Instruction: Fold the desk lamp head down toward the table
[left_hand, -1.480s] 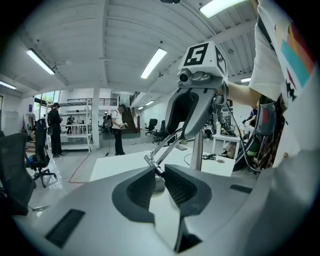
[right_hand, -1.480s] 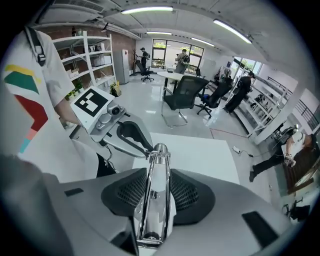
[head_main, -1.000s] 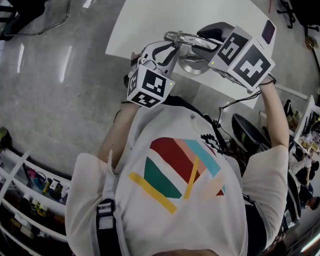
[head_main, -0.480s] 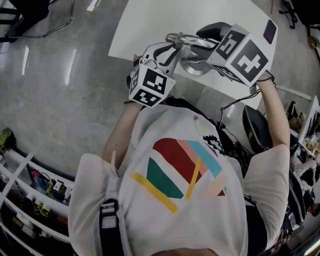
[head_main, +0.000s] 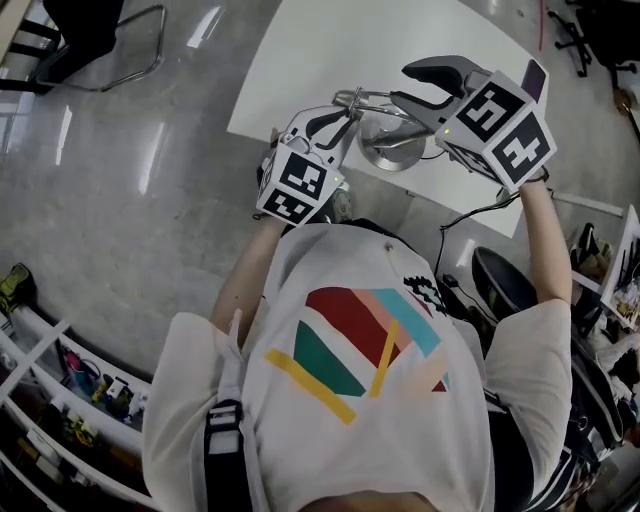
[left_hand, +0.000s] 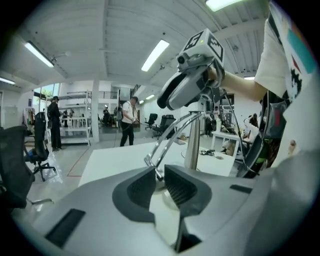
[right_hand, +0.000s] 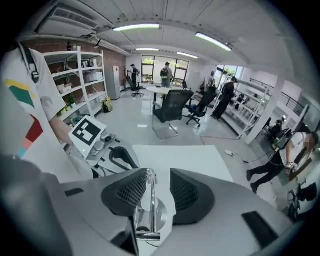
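A chrome desk lamp stands on the white table (head_main: 320, 50); its round base (head_main: 385, 142) and thin double-rod arm (head_main: 372, 97) show in the head view. My left gripper (head_main: 335, 120) is shut on the arm's lower end, and in the left gripper view the rods (left_hand: 172, 140) rise from between the pinched pads (left_hand: 159, 175). My right gripper (head_main: 425, 85) is higher up and open. In the right gripper view the arm (right_hand: 150, 200) runs down between its jaws (right_hand: 159, 187), lying against the left pad, with the base (right_hand: 159, 214) below. I cannot make out the lamp head.
A dark flat object (head_main: 537, 65) lies at the table's far right corner. A cable (head_main: 480, 210) hangs off the near edge. Office chairs (right_hand: 172, 112) and several people stand farther off, and shelves (head_main: 60, 380) run along the floor behind me.
My right gripper has lifted and tipped, sitting farther right and higher along the lamp arm. The left gripper keeps its grip in place.
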